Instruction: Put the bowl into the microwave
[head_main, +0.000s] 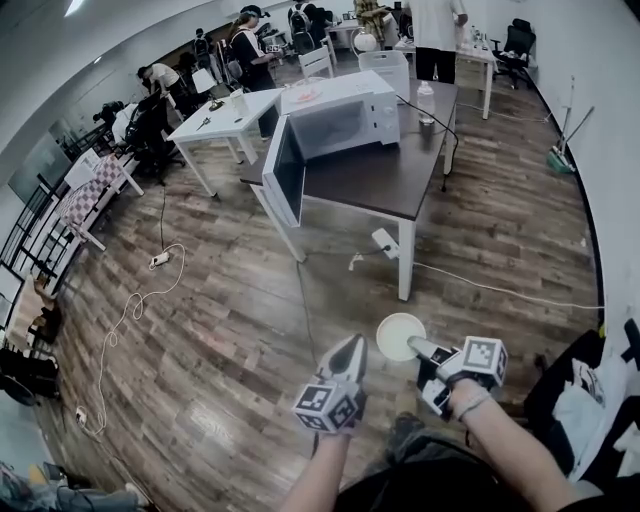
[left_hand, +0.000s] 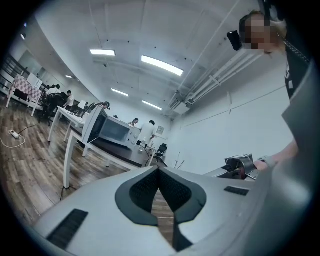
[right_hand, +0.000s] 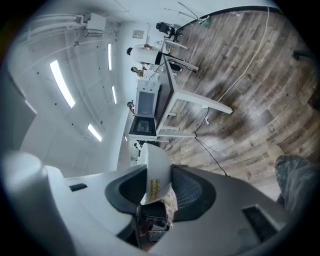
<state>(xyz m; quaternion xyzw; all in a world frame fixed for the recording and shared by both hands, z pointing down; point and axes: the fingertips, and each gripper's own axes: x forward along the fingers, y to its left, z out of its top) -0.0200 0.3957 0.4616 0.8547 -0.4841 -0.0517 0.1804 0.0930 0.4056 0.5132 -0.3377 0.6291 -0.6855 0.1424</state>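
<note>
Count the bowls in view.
1: a white bowl, its rim clamped in the right gripper, above the floor, far from the microwave. Others may hide on distant tables.

The left hand-held gripper (left_hand: 159, 172) fills the lower frame. Its dark-padded jaws meet at the tips with nothing between them, and the wooden floor (left_hand: 30, 160) shows through the narrow slit below. Ahead at left, a microwave (left_hand: 116, 131) stands on a dark surface (left_hand: 125, 152), its door (left_hand: 91, 125) swung open. A person in white (left_hand: 147, 134) stands behind it. A power strip (left_hand: 13, 133) lies on the floor. At right, part of the right hand-held gripper (left_hand: 240, 164) shows beside a wrist (left_hand: 272, 160).
</note>
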